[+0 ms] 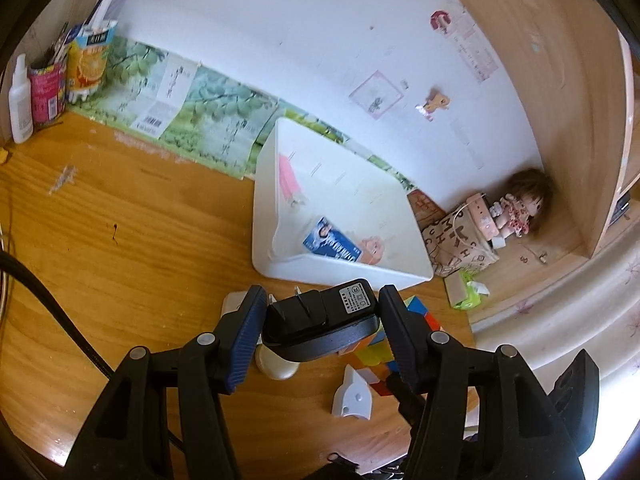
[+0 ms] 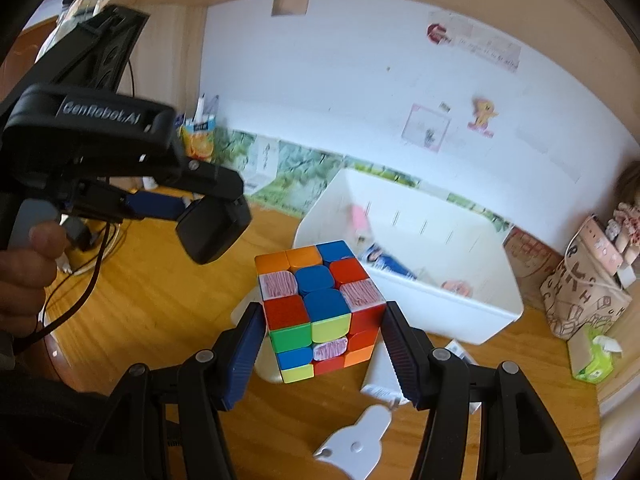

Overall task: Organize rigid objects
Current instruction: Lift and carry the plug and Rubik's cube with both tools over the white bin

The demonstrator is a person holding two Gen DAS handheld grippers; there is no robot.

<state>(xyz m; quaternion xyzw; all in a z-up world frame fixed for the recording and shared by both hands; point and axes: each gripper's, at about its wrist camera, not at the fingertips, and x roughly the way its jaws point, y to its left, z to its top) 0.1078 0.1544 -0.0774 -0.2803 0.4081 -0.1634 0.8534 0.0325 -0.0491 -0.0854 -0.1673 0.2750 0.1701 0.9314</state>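
My left gripper (image 1: pixel 322 320) is shut on a black power adapter (image 1: pixel 320 320) and holds it above the wooden desk, just in front of the white bin (image 1: pixel 340 272). The right wrist view shows the same gripper at upper left with the adapter (image 2: pixel 212 232) in it. My right gripper (image 2: pixel 324 320) is shut on a multicoloured puzzle cube (image 2: pixel 320 312), held above the desk in front of the white bin (image 2: pixel 440 304). The bin holds a blue booklet (image 1: pixel 332 244), a pink item (image 1: pixel 288 176) and a small pink toy (image 1: pixel 372 250).
A white keyhole-shaped plastic piece (image 2: pixel 356 440) and a white box (image 2: pixel 380 372) lie on the desk under the grippers. A patterned bag (image 2: pixel 580 300), a doll (image 1: pixel 520 204) and a green tissue pack (image 2: pixel 592 356) stand right. Cups with pens (image 1: pixel 68 72) stand far left. A black cable (image 1: pixel 52 308) crosses left.
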